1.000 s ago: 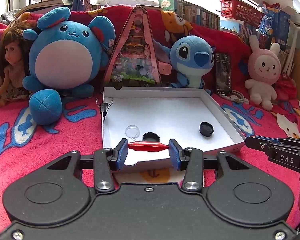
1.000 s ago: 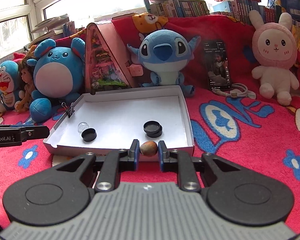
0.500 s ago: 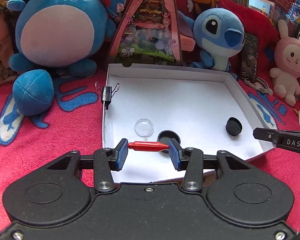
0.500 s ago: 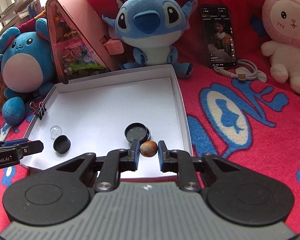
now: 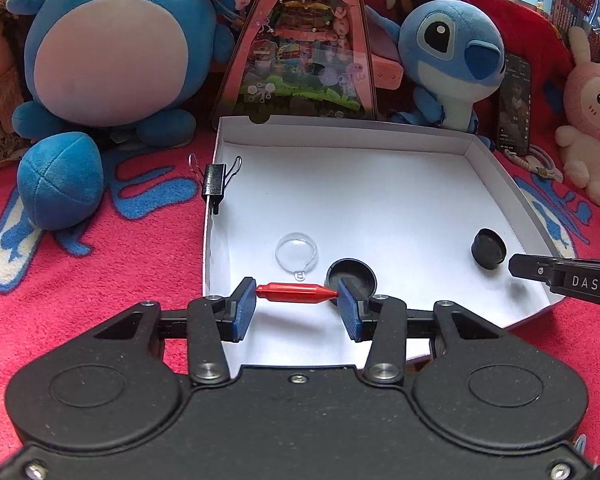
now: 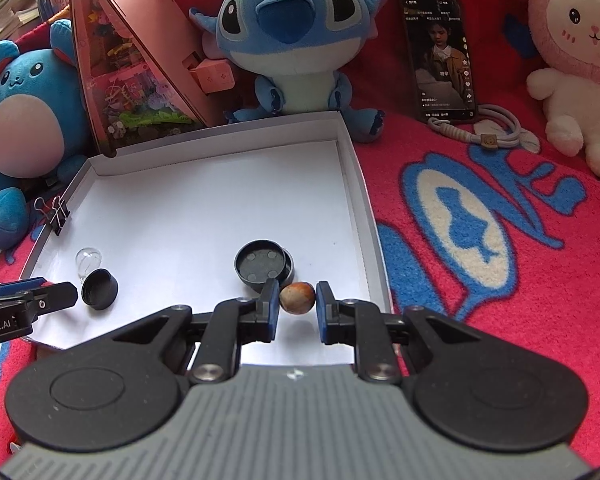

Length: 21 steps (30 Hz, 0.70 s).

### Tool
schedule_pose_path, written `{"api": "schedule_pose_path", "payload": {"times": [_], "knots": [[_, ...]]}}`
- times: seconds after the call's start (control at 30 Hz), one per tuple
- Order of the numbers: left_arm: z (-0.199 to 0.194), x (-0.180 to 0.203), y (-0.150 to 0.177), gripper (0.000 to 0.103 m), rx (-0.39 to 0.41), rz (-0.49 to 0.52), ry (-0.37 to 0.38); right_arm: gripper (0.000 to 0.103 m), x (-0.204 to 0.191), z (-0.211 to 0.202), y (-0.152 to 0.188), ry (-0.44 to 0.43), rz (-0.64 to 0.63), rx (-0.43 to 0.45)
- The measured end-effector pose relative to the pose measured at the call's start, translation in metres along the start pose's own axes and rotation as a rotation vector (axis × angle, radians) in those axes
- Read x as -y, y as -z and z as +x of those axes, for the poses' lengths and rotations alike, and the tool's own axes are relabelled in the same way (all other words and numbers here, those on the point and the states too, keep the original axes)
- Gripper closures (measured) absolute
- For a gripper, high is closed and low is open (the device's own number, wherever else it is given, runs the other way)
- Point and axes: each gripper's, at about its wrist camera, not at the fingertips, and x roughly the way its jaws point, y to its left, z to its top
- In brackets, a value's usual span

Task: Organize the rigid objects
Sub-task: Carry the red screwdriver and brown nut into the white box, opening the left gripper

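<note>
- Sprawling across a red patterned blanket (image 6: 500, 240), plush toys ring a shallow white box (image 5: 496, 168).
- Left gripper (image 5: 297, 298), at the box's six o'clock edge, pinches a red spindle-shaped piece (image 5: 296, 293) end to end between blue pads.
- Right gripper (image 6: 297, 300), near the box's five o'clock corner, is clamped on a small brown ball (image 6: 297, 297).
- Inside the box: a black round tray (image 6: 262, 266) at the ball's eleven o'clock, a black cap (image 6: 99, 289), a clear dome (image 5: 297, 251).
</note>
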Motion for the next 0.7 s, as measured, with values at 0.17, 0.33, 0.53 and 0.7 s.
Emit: {"api": "schedule_pose_path", "payload": {"times": [0.17,0.33,0.53,0.7], "knots": [[0.0036,0.0029,0.0028,0.061,0.007,0.012,-0.015,0.080,-0.0010,0.0033,0.0004,0.004,-0.002,-0.003],[0.0033,0.0054,0.0028,0.061,0.020,0.020,-0.027,0.080,-0.0007,0.0053,0.0008,0.006,0.000,-0.005],[0.0031,0.0061,0.0031,0.060,0.030,0.019,-0.033,0.079,-0.0006,0.0061,0.0016,0.008,-0.005,-0.003],[0.0025,0.0069,0.0040,0.060,0.036,0.021,-0.038,0.079,-0.0007,0.0063,0.0020,0.007,-0.004,-0.003]]}}
